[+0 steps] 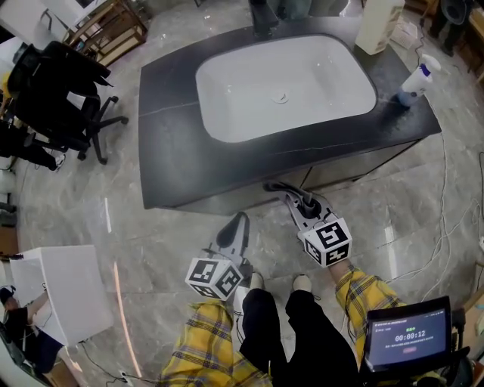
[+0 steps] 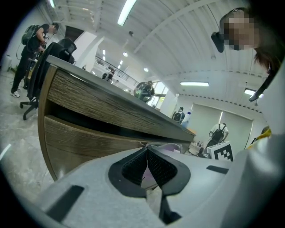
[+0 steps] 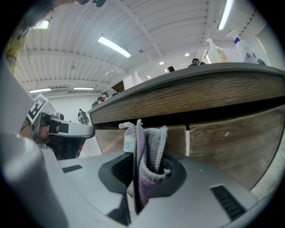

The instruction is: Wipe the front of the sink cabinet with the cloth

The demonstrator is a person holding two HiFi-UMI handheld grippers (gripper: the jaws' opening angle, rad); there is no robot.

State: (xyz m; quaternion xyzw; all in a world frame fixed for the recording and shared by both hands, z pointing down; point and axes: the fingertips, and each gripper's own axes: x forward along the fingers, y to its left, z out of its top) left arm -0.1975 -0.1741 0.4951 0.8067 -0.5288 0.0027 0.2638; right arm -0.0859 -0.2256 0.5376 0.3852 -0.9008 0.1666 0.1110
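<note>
The sink cabinet has a dark top with a white basin, and a wood-grain front. My right gripper is shut on a folded grey and lilac cloth, which stands up between the jaws just short of the cabinet front, below the counter's edge. My left gripper hangs lower and to the left, a little away from the cabinet, with its pads pressed together and nothing between them. It shows in the right gripper view as the left gripper.
A spray bottle stands on the counter's right corner and a white container at the back right. A black office chair is to the left, a white box on the floor, cables at right, a timer screen beside me.
</note>
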